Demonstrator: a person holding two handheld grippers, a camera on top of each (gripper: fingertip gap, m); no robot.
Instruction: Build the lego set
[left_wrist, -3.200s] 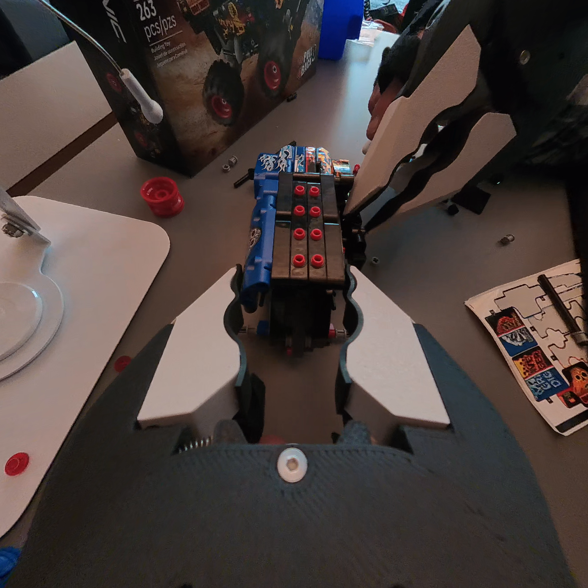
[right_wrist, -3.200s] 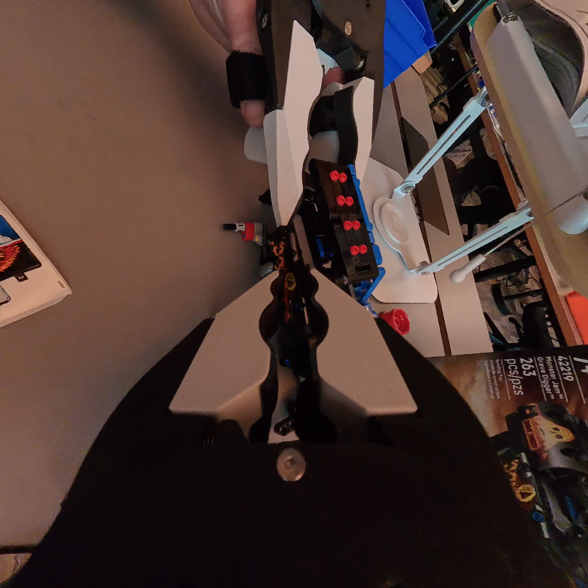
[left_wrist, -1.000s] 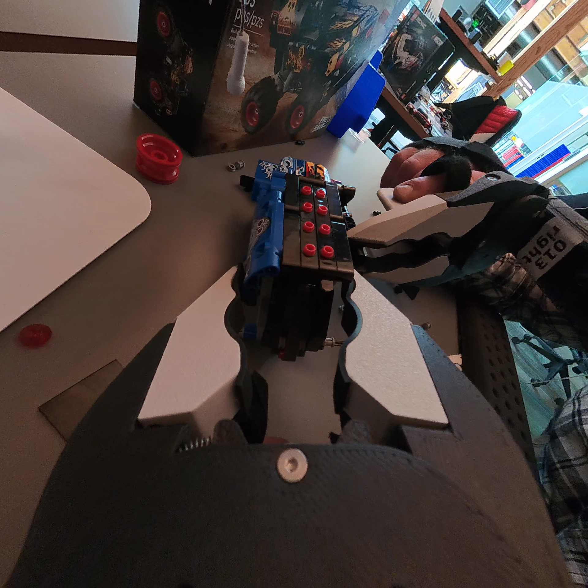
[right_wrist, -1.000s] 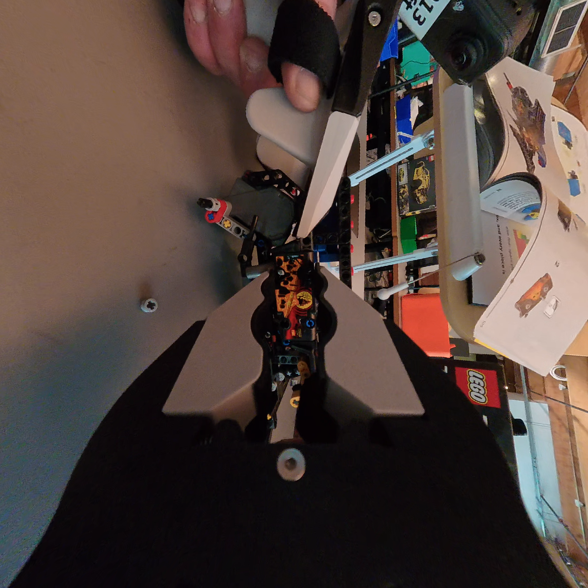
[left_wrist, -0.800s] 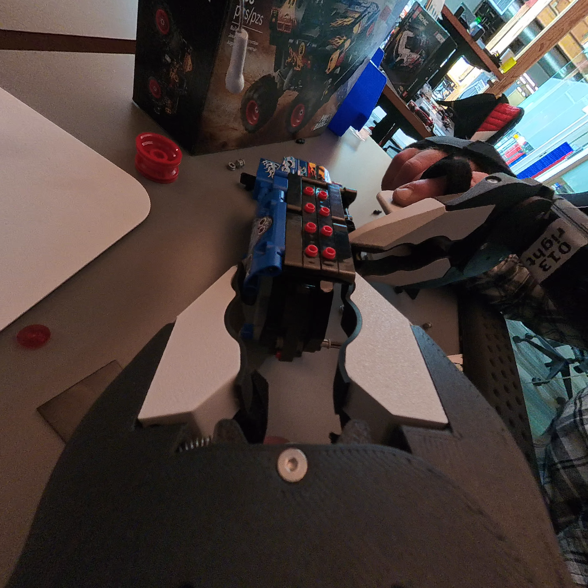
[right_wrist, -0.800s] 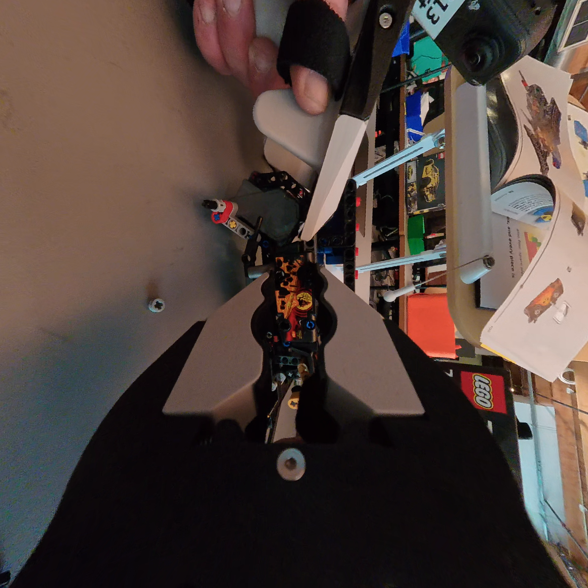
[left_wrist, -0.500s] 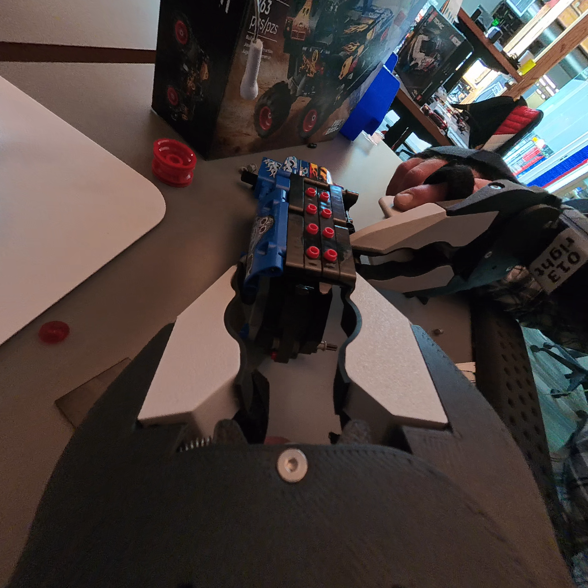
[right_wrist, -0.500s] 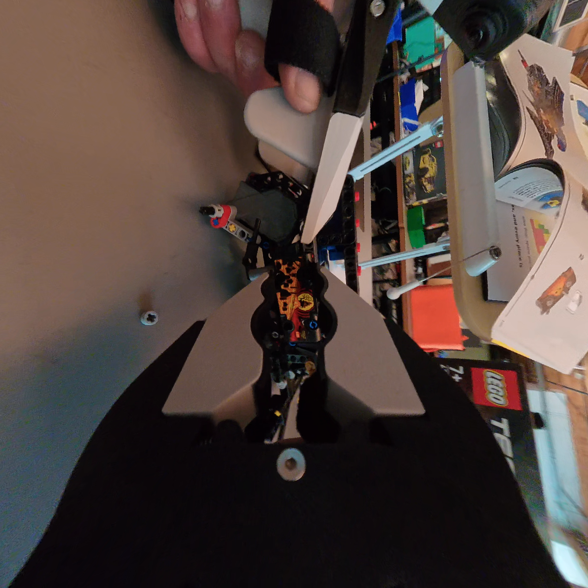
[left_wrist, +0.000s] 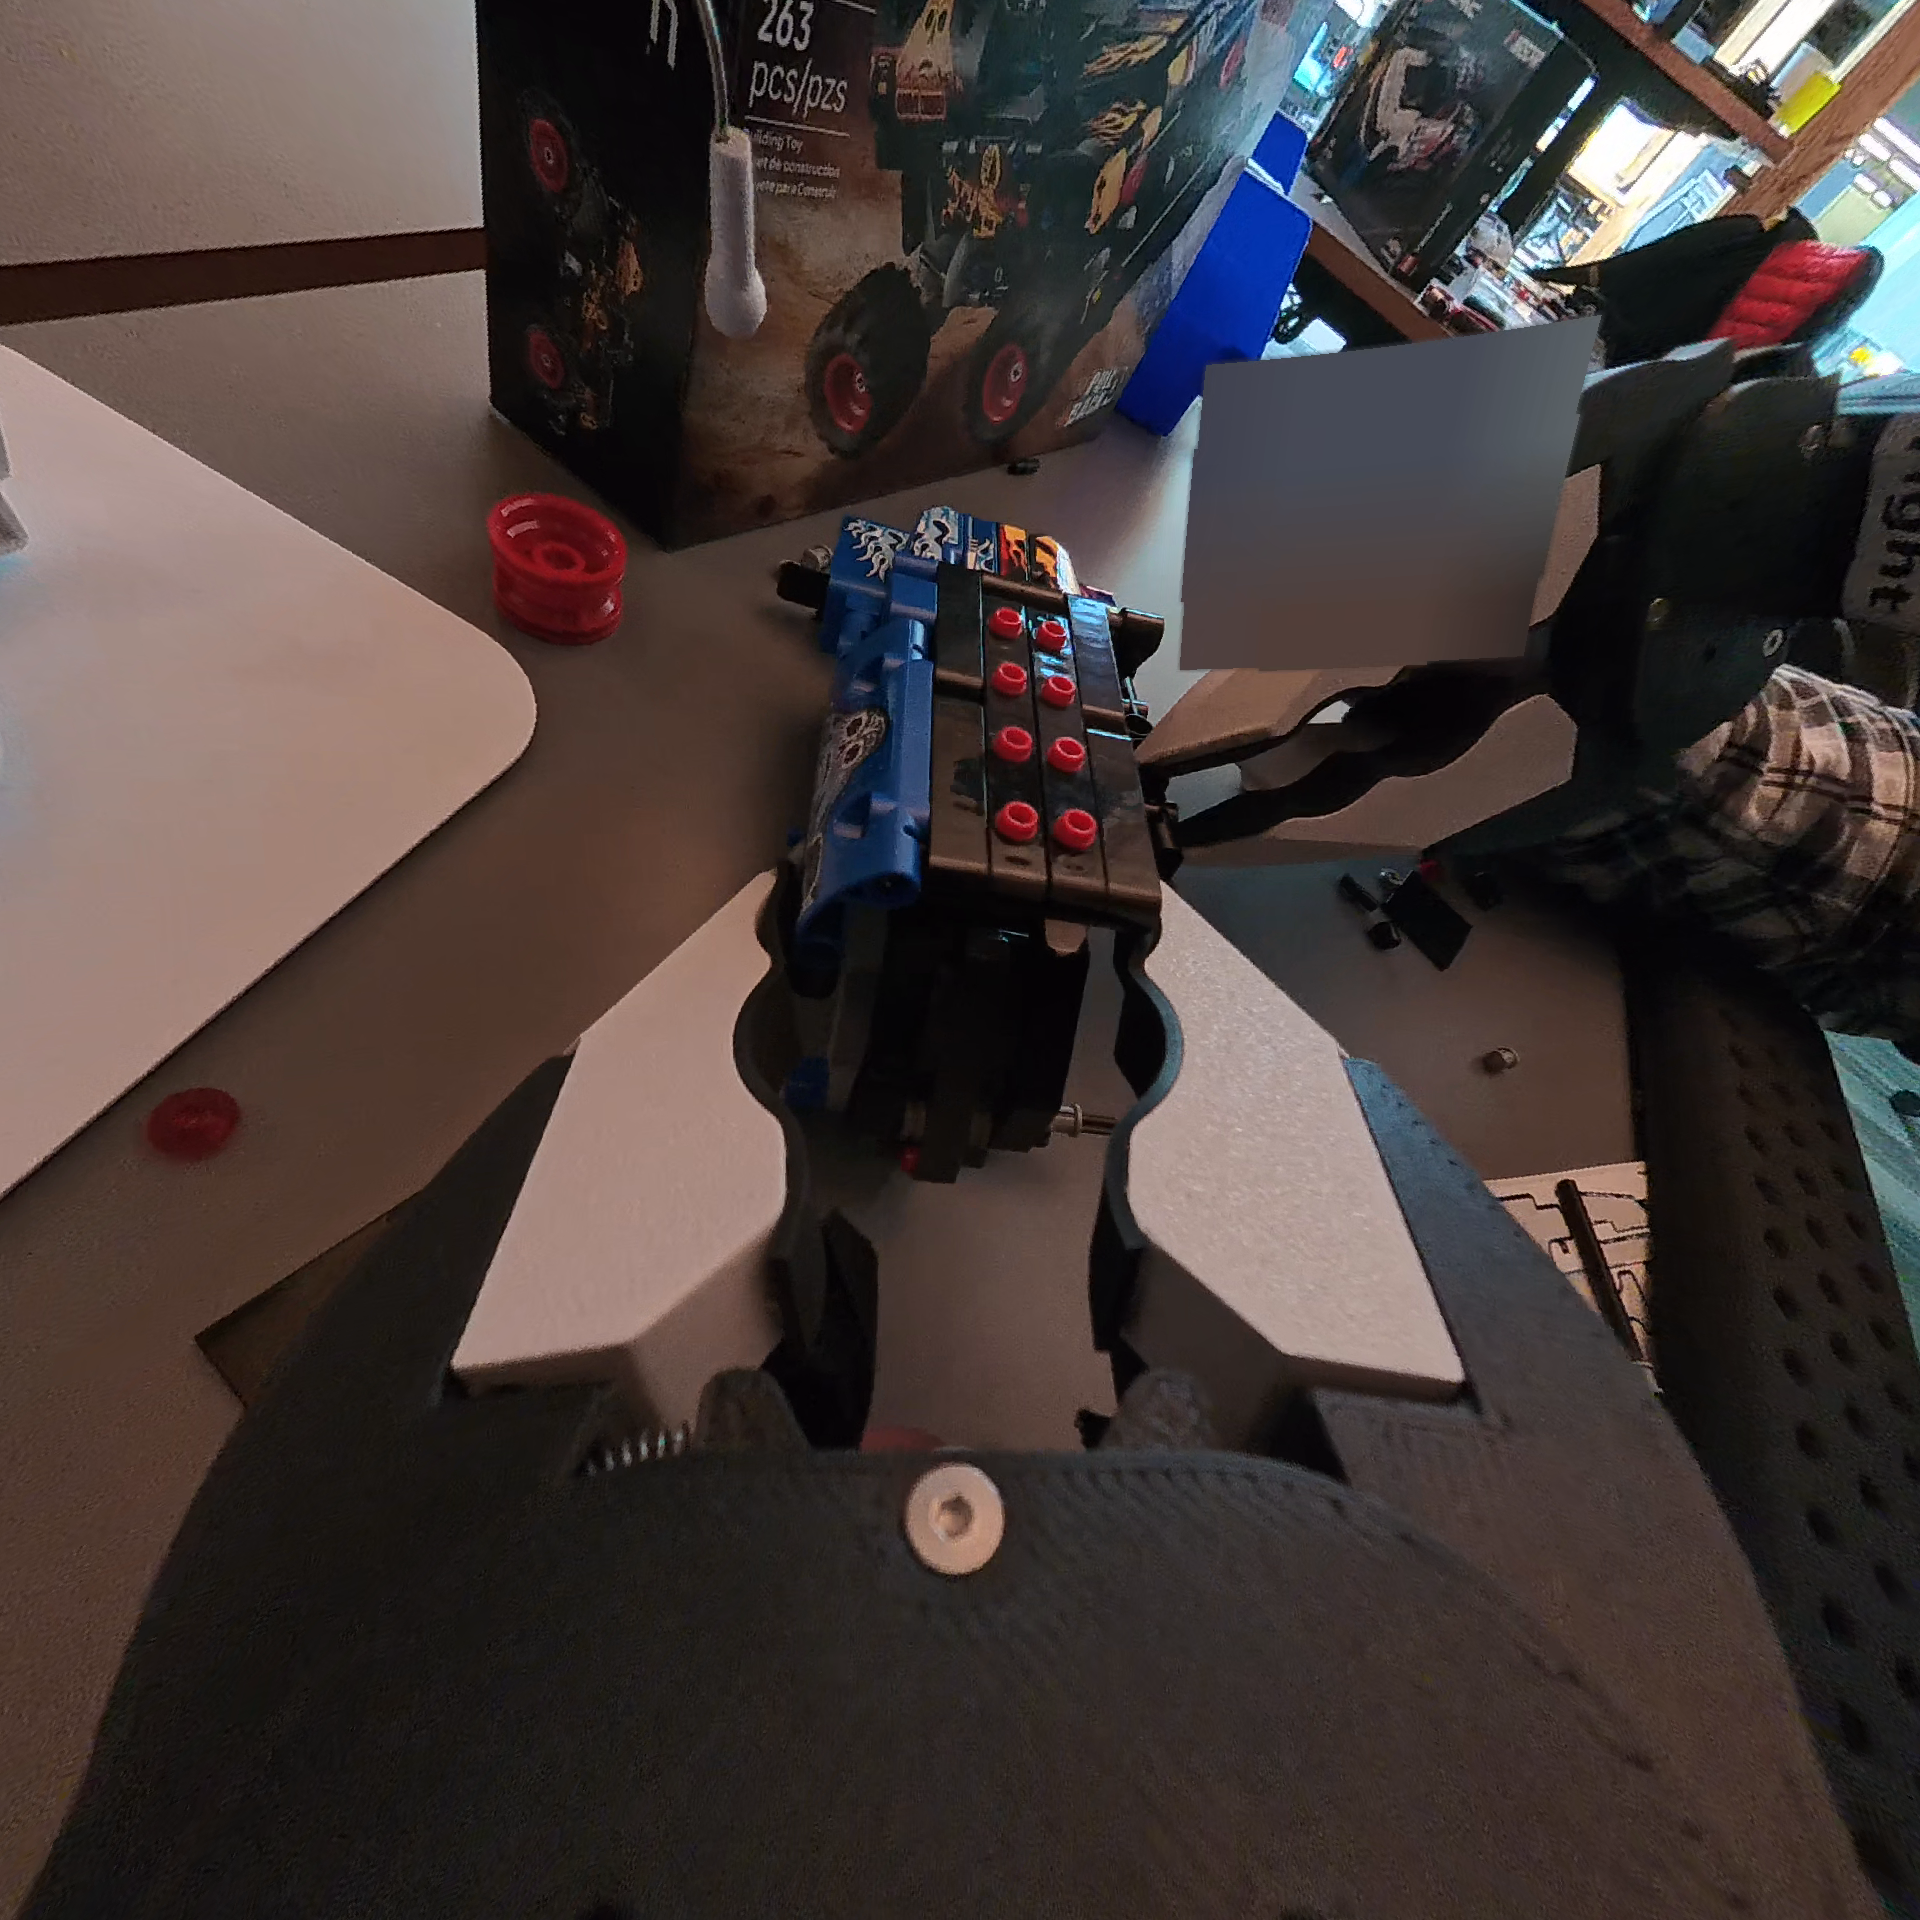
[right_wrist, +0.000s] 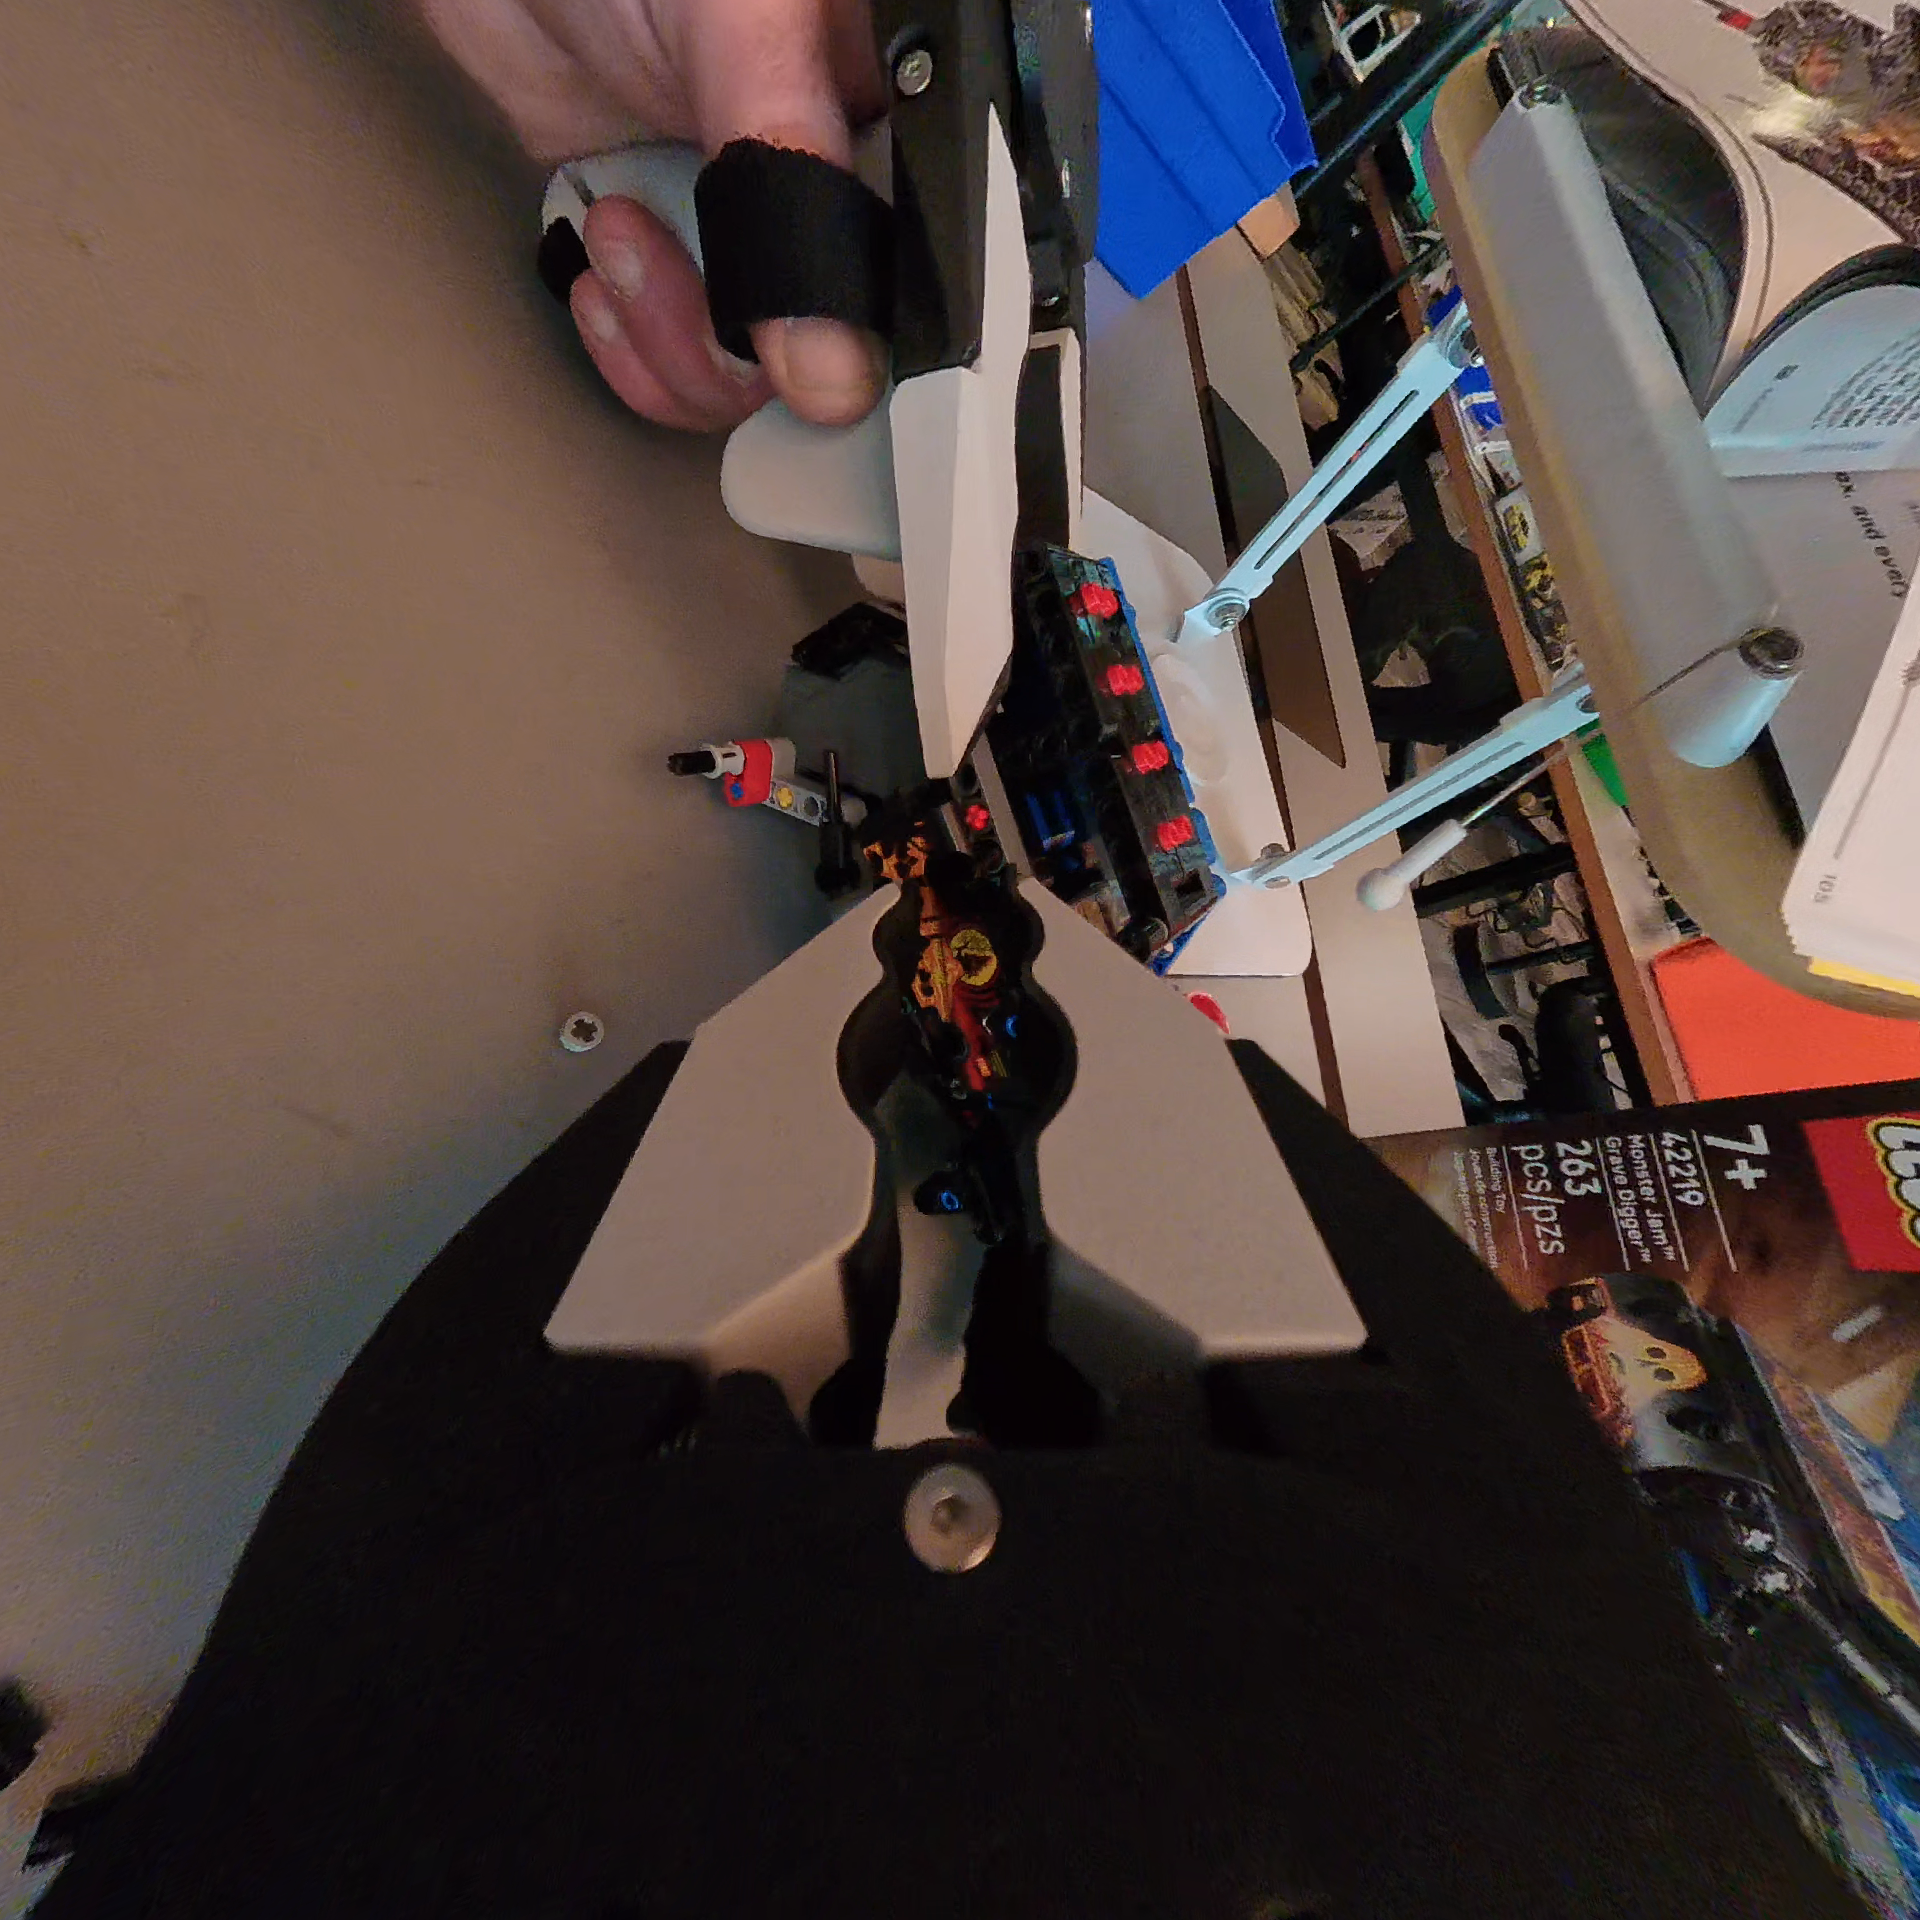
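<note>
The truck chassis (left_wrist: 987, 790) is clamped by the left gripper (left_wrist: 951, 997); a stickered side panel (right_wrist: 951, 997) beside the chassis is clamped by the right gripper (right_wrist: 951, 935).

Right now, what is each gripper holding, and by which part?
Left gripper clamps the near end of the black and blue lego truck body. Right gripper grips a black piece with orange flame stickers at the body's side.
</note>
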